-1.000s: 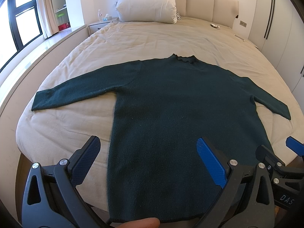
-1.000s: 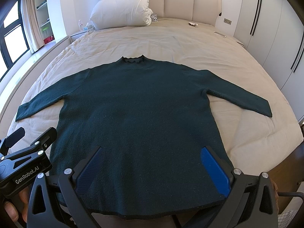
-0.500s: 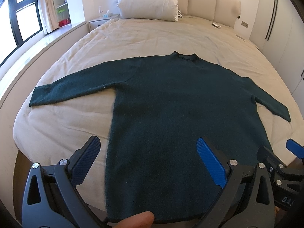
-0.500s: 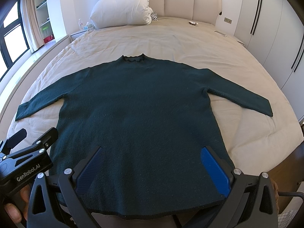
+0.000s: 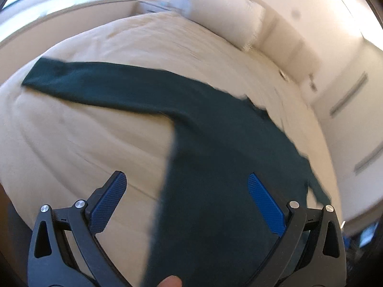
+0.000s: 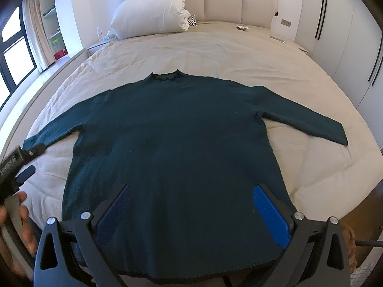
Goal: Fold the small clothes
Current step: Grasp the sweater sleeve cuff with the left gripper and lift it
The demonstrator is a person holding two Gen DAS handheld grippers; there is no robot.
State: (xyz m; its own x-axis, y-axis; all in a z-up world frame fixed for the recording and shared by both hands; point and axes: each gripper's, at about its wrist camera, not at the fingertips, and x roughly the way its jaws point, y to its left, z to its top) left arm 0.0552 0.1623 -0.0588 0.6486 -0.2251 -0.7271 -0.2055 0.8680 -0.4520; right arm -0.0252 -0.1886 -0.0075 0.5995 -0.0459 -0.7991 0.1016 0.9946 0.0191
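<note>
One dark green sweater (image 6: 172, 148) with two long sleeves lies on one bed (image 6: 215, 52). One white pillow (image 6: 150, 12) sits by the headboard. Two grippers show, each with two blue-padded fingers (image 6: 270, 217).

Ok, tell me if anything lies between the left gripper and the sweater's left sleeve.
Nothing visible does. The left gripper is open above the sweater, and only bare bed cover lies between it and the left sleeve, which is spread flat. That view is blurred, so small items could be missed.
</note>
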